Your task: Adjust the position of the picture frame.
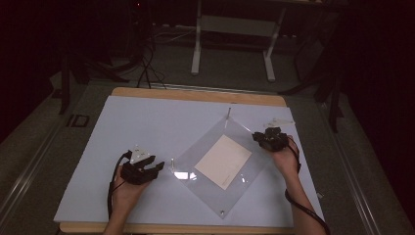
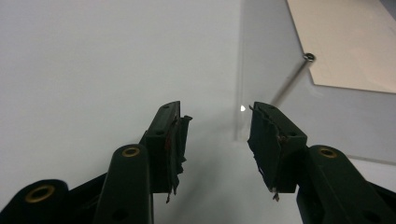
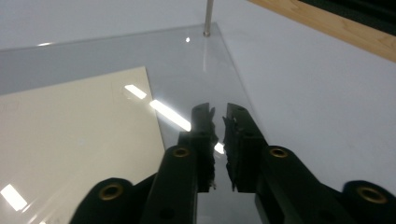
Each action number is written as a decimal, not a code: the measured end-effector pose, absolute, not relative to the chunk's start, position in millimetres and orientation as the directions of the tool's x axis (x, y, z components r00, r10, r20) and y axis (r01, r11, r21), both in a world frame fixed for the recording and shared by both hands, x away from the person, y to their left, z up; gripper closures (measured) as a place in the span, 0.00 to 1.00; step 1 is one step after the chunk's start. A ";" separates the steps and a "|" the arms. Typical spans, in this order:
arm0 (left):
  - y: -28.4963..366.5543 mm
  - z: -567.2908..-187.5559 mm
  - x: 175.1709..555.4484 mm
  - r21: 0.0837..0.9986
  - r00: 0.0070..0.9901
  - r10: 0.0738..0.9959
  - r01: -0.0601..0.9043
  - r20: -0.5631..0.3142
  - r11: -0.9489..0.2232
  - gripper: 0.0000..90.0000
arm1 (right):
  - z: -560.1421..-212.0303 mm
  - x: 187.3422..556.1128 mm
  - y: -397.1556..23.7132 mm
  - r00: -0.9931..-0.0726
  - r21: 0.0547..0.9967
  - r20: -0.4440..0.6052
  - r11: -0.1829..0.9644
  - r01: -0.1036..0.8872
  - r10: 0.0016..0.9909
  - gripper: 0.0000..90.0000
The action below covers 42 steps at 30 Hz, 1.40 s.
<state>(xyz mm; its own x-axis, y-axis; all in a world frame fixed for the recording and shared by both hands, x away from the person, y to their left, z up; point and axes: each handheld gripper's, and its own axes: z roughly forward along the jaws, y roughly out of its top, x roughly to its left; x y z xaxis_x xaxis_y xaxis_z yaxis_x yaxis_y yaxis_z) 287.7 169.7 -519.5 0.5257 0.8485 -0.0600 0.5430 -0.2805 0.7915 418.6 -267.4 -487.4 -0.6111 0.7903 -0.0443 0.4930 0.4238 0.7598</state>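
Observation:
A clear square plate (image 1: 203, 142) lies cornerwise on the white mat, with a cream paper sheet (image 1: 223, 161) at its middle. Thin metal pins stand at its far corner (image 1: 229, 111) and left corner (image 1: 172, 160). My left gripper (image 1: 155, 169) rests just left of the left corner, jaws open and empty; its own view (image 2: 217, 121) shows the plate edge (image 2: 271, 37), a pin (image 2: 306, 57) and the paper (image 2: 345, 42). My right gripper (image 1: 258, 135) hovers over the plate's far-right edge. Its jaws (image 3: 219, 112) stand nearly together, a slim empty gap between them, above plate (image 3: 187, 51) and paper (image 3: 79, 126).
The white mat (image 1: 147, 122) covers a wooden table (image 1: 195, 94). A few small pale pieces (image 1: 279, 121) lie at the back right of the mat. Beyond the table stands a white frame (image 1: 235, 29) on a dark floor with cables.

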 end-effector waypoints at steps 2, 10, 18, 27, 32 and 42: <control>166.8 -519.5 287.4 0.791 0.536 0.842 0.539 -0.057 -0.290 0.59 | -486.9 420.6 -263.4 -0.613 0.760 -0.053 0.430 0.487 0.788 0.95; 157.0 -520.3 286.5 0.780 0.583 0.811 0.530 -0.051 -0.332 0.62 | -487.8 426.0 -255.0 -0.623 0.756 -0.078 0.453 0.472 0.779 1.00; 144.2 -522.7 289.6 0.781 0.609 0.792 0.515 -0.042 -0.354 0.65 | -487.8 431.9 -250.5 -0.633 0.758 -0.072 0.454 0.467 0.771 1.00; 137.2 -525.9 296.9 0.780 0.589 0.806 0.529 -0.054 -0.334 0.71 | -488.2 442.5 -246.3 -0.642 0.763 -0.057 0.448 0.466 0.765 1.00; 130.5 -527.7 303.0 0.780 0.582 0.810 0.536 -0.066 -0.322 0.74 | -490.8 449.3 -242.6 -0.643 0.761 -0.045 0.443 0.474 0.764 1.00; 117.7 -530.4 303.1 0.764 0.590 0.807 0.505 0.035 -0.402 0.93 | -493.9 462.7 -226.4 -0.646 0.764 -0.042 0.441 0.471 0.763 0.99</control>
